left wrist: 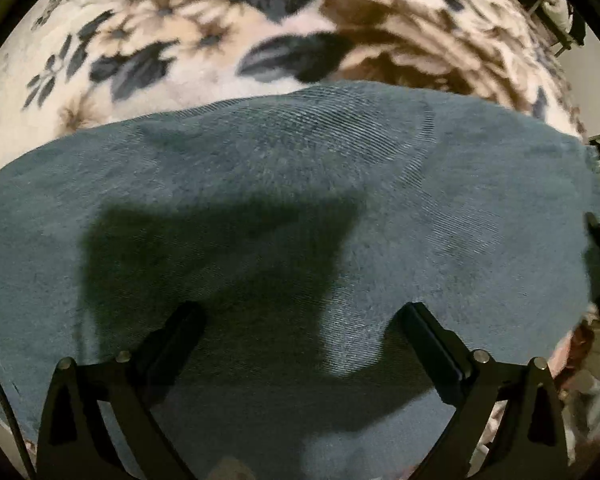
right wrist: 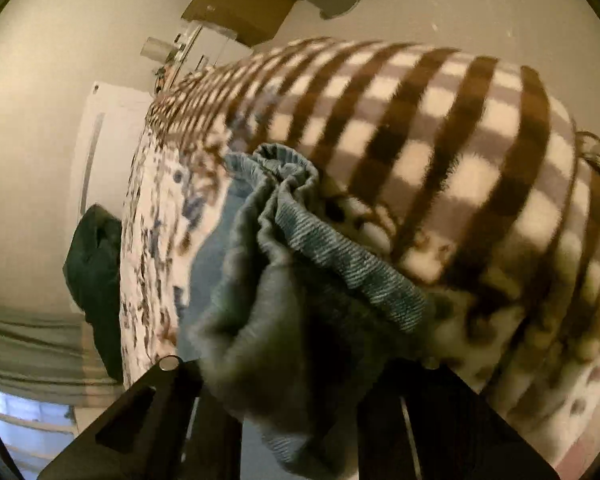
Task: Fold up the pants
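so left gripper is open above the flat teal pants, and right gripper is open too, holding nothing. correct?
Not quite. The left gripper is open over the pants, but the right gripper is shut on the bunched waistband end, as the right wrist view shows.

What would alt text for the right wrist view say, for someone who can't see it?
The right gripper has its jaws shut on a bunched fold of blue-grey pants, the ribbed waistband spilling over the top. Behind lies a checked blanket on a floral bedspread.
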Tool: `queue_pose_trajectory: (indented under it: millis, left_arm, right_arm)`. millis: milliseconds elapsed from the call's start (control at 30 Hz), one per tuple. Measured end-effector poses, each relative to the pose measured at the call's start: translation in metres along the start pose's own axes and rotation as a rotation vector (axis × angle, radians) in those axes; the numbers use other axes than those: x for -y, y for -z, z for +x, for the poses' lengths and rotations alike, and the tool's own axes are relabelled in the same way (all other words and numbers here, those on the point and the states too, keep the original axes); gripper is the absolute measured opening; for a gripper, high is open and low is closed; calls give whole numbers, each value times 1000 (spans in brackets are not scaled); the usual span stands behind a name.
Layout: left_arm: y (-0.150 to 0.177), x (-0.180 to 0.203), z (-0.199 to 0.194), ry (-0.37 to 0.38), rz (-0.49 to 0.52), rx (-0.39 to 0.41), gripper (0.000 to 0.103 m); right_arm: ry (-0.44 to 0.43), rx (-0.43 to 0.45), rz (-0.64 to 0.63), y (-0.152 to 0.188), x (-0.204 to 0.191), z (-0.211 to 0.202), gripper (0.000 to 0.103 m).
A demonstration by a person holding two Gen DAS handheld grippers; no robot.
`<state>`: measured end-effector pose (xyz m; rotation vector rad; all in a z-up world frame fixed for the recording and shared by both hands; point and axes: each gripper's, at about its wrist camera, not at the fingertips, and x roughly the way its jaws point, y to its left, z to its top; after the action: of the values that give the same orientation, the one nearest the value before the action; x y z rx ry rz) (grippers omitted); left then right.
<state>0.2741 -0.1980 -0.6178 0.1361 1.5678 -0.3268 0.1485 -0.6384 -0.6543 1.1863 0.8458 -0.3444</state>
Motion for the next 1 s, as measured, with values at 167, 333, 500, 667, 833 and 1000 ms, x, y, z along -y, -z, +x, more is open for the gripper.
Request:
queue_pose_trajectory:
  millis: [167, 333, 500, 667, 833, 1000]
  left_arm:
    - [-6, 1, 0, -24, -18, -24, 103]
    - [5, -34, -41, 30, -122, 69, 103]
    - [39, -106, -91, 42, -242, 146, 103]
    - [94, -190, -129, 16, -395, 177, 103]
    - [149, -283, -140, -50, -534, 171, 103]
    - [174, -321, -137, -54, -579, 163, 103]
  right_arm:
    - [-76, 56, 5, -1, -44, -28, 10]
    - [-131, 27, -103, 20, -112, -36, 10]
    - [-174, -65, -224, 80, -194, -16, 10]
    - [-217, -202, -328, 205, -249, 27, 10]
    - [-124, -354, -535, 343, -285, 112, 10]
    - [106, -494, -722, 443, -280, 181, 19]
